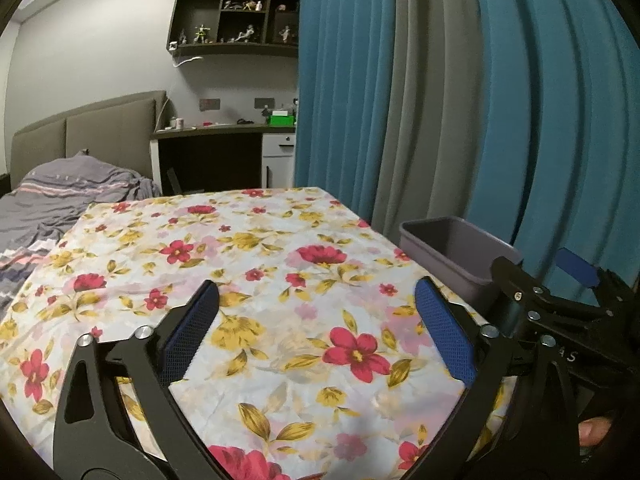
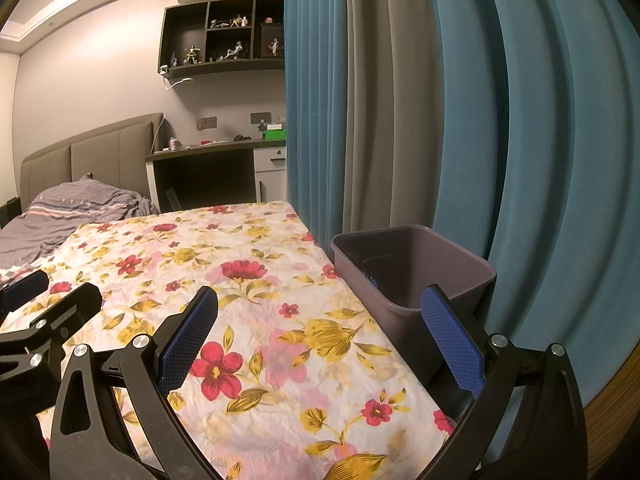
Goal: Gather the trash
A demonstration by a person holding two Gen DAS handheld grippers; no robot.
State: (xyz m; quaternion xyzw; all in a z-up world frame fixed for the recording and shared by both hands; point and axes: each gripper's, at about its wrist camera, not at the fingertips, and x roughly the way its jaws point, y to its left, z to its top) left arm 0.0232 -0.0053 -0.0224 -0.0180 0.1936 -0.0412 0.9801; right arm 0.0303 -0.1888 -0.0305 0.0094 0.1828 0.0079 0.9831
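Note:
A grey-purple plastic bin (image 2: 416, 268) stands at the right edge of the table with the flowered cloth (image 2: 248, 280), against the curtain. It also shows in the left wrist view (image 1: 456, 252). Something small and blue lies inside it (image 2: 370, 278). My left gripper (image 1: 316, 332) is open and empty above the cloth. My right gripper (image 2: 320, 336) is open and empty, its right finger (image 2: 452, 340) in front of the bin. Each gripper shows at the edge of the other's view (image 1: 560, 300) (image 2: 44, 320). I see no loose trash on the cloth.
Blue and grey curtains (image 2: 440, 100) hang close behind the bin. A bed with grey bedding (image 1: 60, 196) lies to the left. A desk (image 2: 216, 152) and a wall shelf with figurines (image 2: 224, 36) stand at the back.

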